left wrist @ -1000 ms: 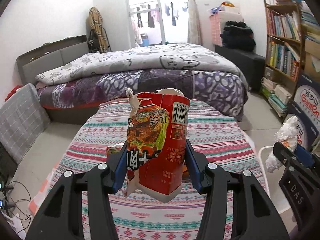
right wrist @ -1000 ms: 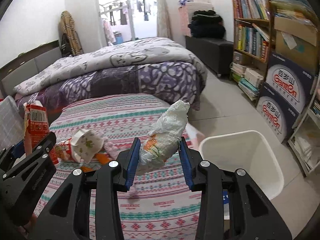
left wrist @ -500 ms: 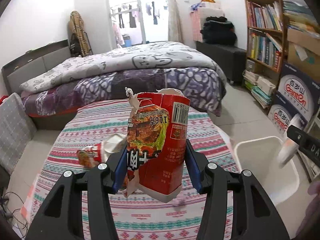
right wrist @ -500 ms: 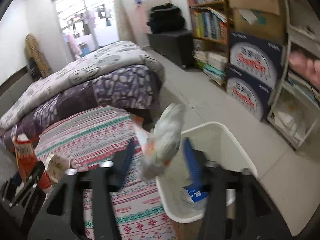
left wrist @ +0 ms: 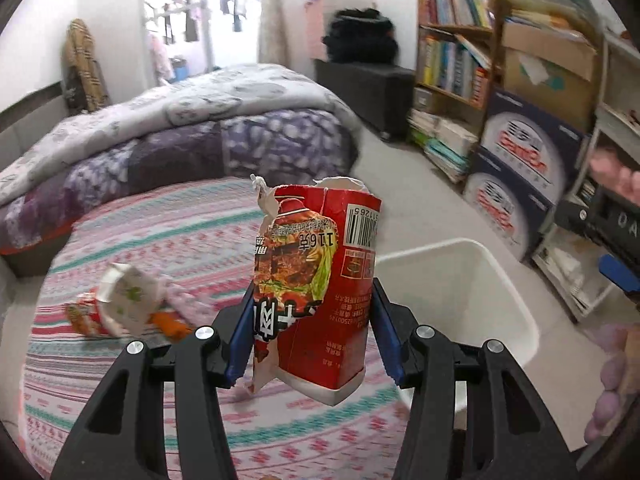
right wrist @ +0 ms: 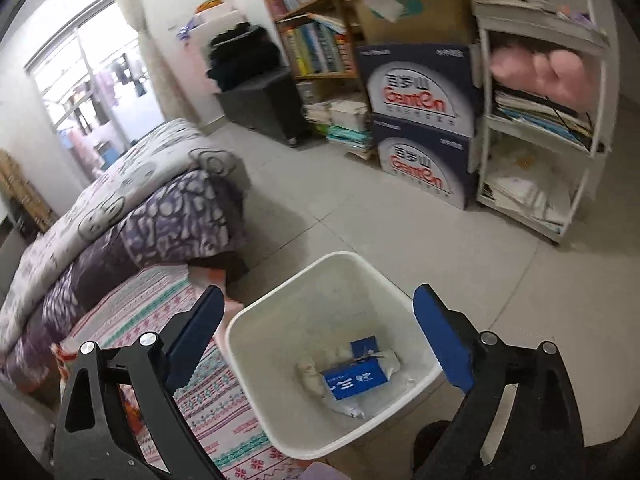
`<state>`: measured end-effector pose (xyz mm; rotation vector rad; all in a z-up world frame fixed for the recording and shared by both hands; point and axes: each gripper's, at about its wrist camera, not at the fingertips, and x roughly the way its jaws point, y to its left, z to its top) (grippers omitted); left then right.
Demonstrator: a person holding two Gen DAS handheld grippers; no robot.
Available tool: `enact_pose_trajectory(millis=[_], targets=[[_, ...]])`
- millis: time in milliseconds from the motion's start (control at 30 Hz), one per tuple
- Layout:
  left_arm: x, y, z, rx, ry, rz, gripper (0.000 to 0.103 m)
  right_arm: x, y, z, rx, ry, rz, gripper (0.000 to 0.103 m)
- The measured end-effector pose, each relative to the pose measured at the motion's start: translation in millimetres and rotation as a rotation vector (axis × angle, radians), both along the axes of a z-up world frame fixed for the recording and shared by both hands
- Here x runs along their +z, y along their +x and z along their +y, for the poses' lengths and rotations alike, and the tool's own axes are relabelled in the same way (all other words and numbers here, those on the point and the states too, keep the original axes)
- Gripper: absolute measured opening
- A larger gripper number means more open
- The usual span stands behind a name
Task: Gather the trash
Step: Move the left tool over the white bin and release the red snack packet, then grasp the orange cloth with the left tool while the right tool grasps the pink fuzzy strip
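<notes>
Right tongs (right wrist: 316, 336), jaws just spread and empty, hang over the white bin (right wrist: 256, 320); left tongs (left wrist: 312, 332) pinch a torn red carton (left wrist: 320, 280), best carried past the table's (left wrist: 168, 232) corner before release

Each black hand-held gripper (right wrist: 316, 336) has blue pads, silver screws, perhaps lettering.

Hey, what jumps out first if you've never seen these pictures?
A torn red snack carton gripped upright in the left gripper, over the striped tablecloth. Then the right gripper, its fingers just spread wide and empty, above the white bin holding a blue packet.
</notes>
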<state>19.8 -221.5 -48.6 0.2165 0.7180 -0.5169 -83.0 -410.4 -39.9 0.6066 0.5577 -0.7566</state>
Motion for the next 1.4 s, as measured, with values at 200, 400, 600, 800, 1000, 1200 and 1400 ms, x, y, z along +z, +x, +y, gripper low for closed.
enact_pose_trajectory(millis=[200, 400, 600, 800, 1000, 1200, 1400], targets=[[-9.0, -4.2, -30.7, -0.074, -0.043, 0.105, 0.053, -1.0, -12.9, -17.2, -0.044, 0.038, -0.023, 0.092], [-8.8, -9.7, -46.4, -0.152, -0.103, 0.148, 0.066, 3.4, -21.0, -21.5, -0.061, 0.042, -0.048, 0.093], [-5.0, -16.2, -42.1, -0.147, -0.083, 0.102, 0.072, 5.1, -16.5, -14.6, -0.051, 0.033, -0.050, 0.095], [-11.4, -10.7, -21.7, -0.074, 0.012, 0.033, 0.074, 2.2, 1.2, 4.2, 0.001, 0.021, -0.020, 0.096], [-28.7, 6.8, 9.5, 0.009, 0.108, 0.018, 0.077, -4.4, 27.7, 35.3, 0.095, -0.005, 0.040, 0.096], [-54.1, 40.5, 53.1, 0.160, 0.214, 0.078, 0.078, -15.1, 59.7, 69.9, 0.207, -0.013, 0.108, 0.096], [-83.6, 84.5, 117.4, 0.367, 0.248, 0.214, 0.078, -34.6, 90.8, 105.8, 0.323, 0.000, 0.187, 0.096]])
